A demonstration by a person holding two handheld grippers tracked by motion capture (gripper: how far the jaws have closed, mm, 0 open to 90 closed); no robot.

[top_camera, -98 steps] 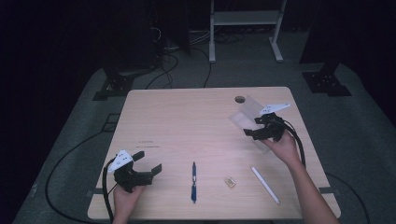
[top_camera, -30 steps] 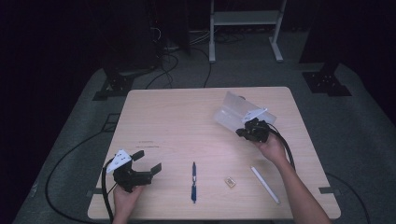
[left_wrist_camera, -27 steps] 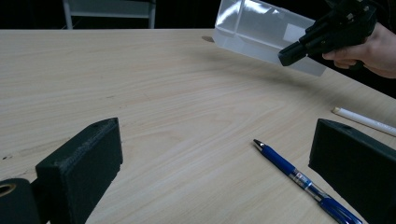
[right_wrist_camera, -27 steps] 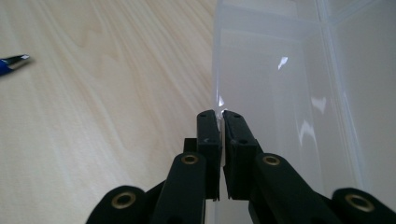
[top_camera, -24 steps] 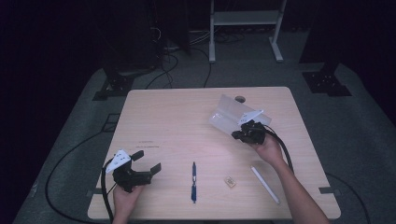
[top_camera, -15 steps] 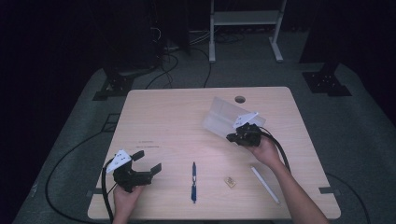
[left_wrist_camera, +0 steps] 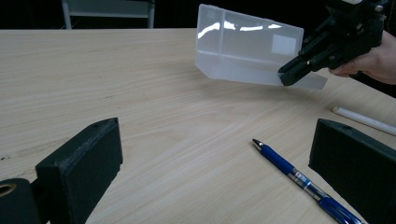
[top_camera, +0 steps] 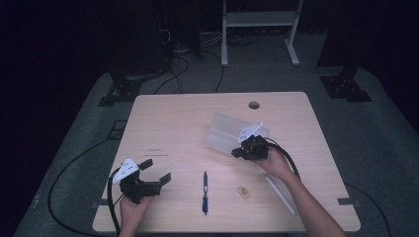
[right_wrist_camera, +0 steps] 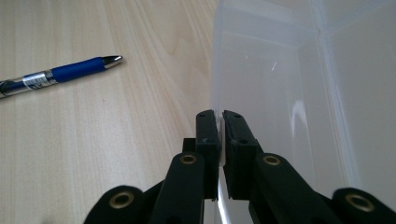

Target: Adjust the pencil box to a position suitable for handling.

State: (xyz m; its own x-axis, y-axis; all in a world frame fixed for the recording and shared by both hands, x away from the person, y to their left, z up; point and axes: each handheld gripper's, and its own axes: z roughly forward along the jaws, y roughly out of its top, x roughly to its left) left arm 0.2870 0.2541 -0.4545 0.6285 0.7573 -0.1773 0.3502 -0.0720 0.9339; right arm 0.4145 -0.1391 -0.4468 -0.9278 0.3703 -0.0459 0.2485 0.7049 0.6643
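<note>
Plastic, clear and slightly frosted, makes up the box [top_camera: 225, 132] we are carrying: a shallow open container with thin straight walls and an inner divider that splits it into compartments, bright streaks of light running along its rim. We see it in the high view to the right of the table's middle, and in the left gripper view it hangs tilted, lifted clear of the table [top_camera: 168, 123] with its open side turned toward our right gripper [top_camera: 236, 152].

Our right gripper's jaws stand almost together, and in the right gripper view they pinch one thin wall of the box [right_wrist_camera: 261, 93] between the pads, one jaw outside and one inside the compartment. The rest of the box reaches up and away beyond the jaw tips.

Our left gripper [top_camera: 155, 170] rests near the table's front left corner, well apart from the box, its jaws wide with nothing between them. A blue pen [top_camera: 204, 192] lies on the wood between our two hands, a white pen [top_camera: 280, 194] lies near our right forearm, and a small tan piece [top_camera: 242, 192] sits between the two pens.
</note>
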